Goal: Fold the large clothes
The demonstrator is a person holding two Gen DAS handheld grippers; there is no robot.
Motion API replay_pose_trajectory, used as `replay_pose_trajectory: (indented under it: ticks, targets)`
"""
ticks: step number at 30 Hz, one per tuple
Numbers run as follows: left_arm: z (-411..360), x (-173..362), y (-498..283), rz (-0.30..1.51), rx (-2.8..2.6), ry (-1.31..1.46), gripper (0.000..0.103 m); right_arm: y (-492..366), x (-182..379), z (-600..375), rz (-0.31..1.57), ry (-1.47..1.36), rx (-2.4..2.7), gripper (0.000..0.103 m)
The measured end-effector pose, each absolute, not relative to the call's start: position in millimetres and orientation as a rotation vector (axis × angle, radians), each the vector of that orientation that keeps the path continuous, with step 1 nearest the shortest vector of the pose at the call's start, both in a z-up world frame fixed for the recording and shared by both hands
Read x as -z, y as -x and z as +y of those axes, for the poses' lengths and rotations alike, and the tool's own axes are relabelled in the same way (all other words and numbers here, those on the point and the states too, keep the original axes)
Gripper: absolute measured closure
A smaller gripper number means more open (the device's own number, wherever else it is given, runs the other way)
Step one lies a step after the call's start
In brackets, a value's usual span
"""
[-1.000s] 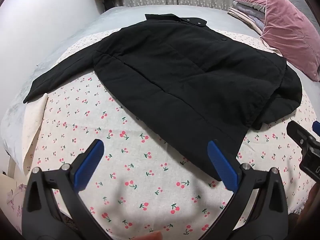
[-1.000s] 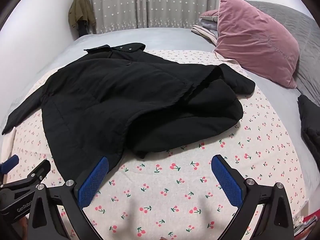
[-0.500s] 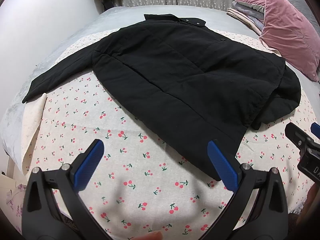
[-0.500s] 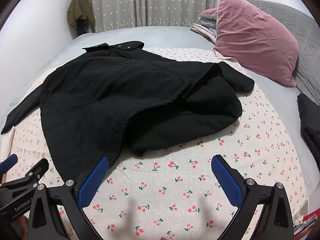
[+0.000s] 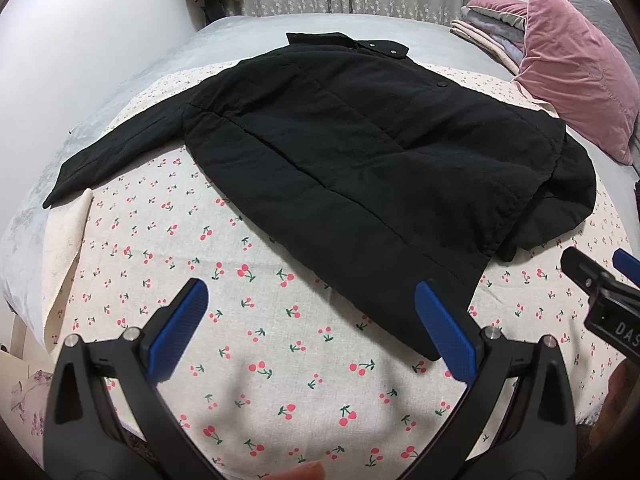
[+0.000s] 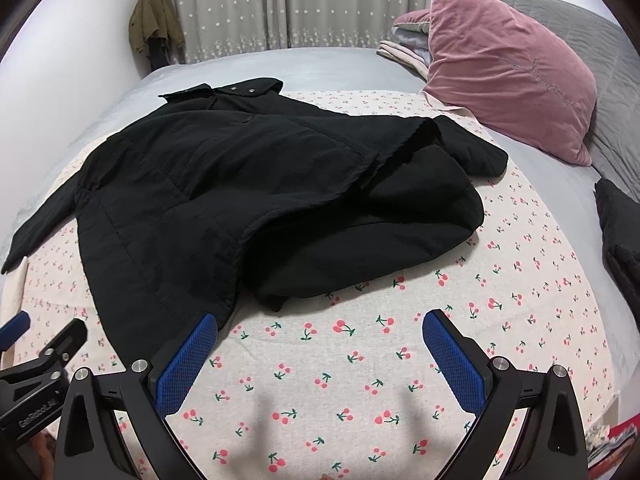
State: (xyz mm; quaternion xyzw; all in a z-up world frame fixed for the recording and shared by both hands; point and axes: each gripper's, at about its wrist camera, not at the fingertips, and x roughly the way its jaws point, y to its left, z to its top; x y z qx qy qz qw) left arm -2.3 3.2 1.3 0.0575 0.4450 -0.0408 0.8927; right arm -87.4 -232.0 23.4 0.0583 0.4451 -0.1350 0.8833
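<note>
A large black padded jacket [image 5: 360,140] lies spread on a cherry-print sheet [image 5: 168,248] on the bed. Its left sleeve [image 5: 116,152] stretches out flat to the left. In the right wrist view the jacket [image 6: 224,192] has its right side bunched and folded under [image 6: 400,220]. My left gripper [image 5: 312,328] is open and empty, just short of the jacket's near hem. My right gripper [image 6: 320,356] is open and empty over bare sheet below the bunched part. Each gripper shows at the edge of the other's view.
A pink velvet pillow [image 6: 512,76] and folded blankets [image 6: 404,40] lie at the bed's far right. Another dark garment [image 6: 620,236] lies at the right edge. Grey curtains [image 6: 280,4] and a hanging olive coat [image 6: 154,26] stand behind. A white wall is on the left.
Both grippers have drifted slightly, so the jacket sits a little lower and closer in the views. Jaws stay open. The jacket itself has not moved.
</note>
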Motion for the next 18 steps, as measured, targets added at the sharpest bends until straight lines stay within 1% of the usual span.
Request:
replay_pose_trajectory:
  ticks: [18]
  targets:
    - [5.4, 3.3, -2.2, 0.939, 0.077, -0.125, 0.0, 90.1, -25.0, -233.9, 0.92, -0.117, 0.287, 0.0]
